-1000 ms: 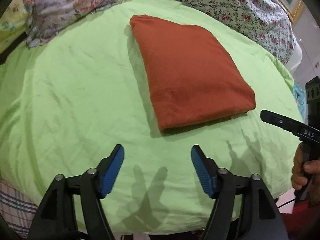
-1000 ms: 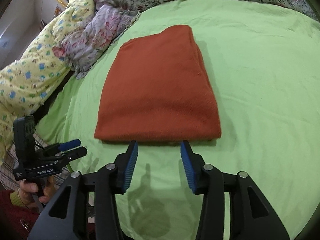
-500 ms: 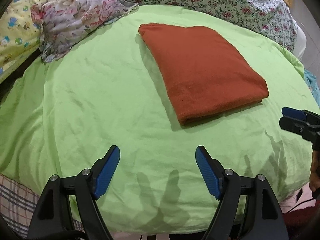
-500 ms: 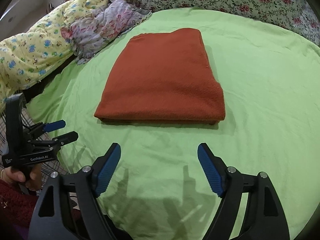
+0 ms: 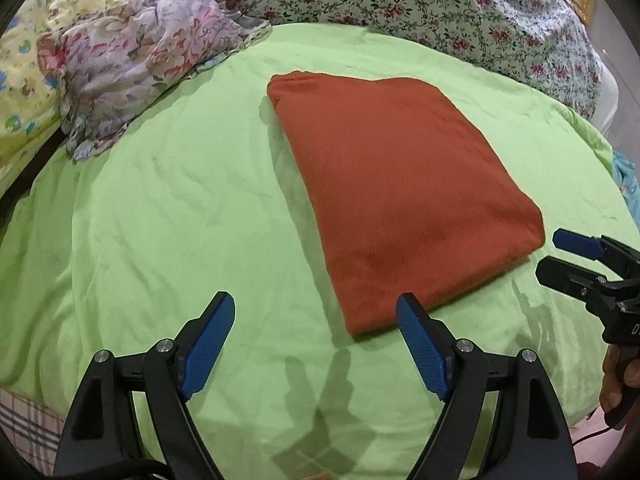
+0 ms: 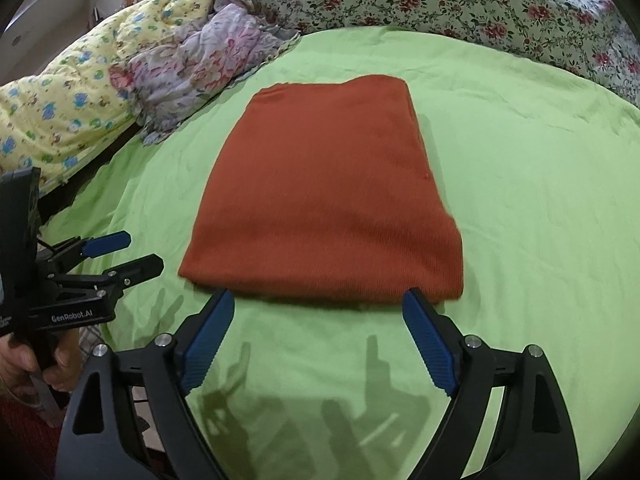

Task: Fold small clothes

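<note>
A rust-orange garment (image 5: pixel 400 184) lies folded into a flat rectangle on the green bed sheet (image 5: pixel 168 208); it also shows in the right wrist view (image 6: pixel 328 200). My left gripper (image 5: pixel 314 312) is open and empty, just short of the garment's near left corner. My right gripper (image 6: pixel 318 308) is open and empty, with its fingertips at the garment's near edge. Each gripper shows in the other's view: the right one (image 5: pixel 560 256) at the garment's right, the left one (image 6: pixel 132 252) at its left.
A crumpled floral cloth (image 5: pixel 136 64) and a yellow patterned quilt (image 6: pixel 60 112) lie at the far left of the bed. A flowered blanket (image 5: pixel 440 12) runs along the far side. The sheet's near edge drops off just below the grippers.
The right gripper opened wide from a narrower gap. Both grippers pulled back from the garment, then came closer to its near edge again. The garment has not moved.
</note>
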### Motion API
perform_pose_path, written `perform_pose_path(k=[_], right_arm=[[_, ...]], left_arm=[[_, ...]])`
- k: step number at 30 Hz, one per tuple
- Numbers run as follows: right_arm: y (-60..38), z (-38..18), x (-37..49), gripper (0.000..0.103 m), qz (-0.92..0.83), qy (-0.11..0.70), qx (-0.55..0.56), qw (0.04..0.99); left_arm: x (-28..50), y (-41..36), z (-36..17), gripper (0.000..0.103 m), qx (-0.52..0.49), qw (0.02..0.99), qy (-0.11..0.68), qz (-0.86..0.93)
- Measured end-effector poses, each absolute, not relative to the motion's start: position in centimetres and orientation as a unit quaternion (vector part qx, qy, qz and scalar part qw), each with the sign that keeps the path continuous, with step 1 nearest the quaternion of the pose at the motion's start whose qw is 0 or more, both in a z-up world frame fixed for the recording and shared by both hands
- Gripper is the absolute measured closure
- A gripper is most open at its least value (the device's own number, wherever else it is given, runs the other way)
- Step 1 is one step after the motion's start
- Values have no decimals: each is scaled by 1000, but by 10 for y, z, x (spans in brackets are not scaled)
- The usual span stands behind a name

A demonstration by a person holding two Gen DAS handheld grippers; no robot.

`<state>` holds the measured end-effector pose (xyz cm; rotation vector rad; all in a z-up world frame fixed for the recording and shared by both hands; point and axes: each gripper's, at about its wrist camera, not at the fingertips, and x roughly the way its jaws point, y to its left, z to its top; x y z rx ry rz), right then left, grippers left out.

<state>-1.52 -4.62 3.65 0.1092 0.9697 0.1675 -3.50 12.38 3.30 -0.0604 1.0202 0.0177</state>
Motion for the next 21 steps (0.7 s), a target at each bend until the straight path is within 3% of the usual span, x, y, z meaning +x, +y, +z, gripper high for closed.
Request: perform_pose_path(k=[21], right_arm=[[-58,31,40,17,84,480,55,871]], left_arm=[[13,107,18,20,16,855,517,44]])
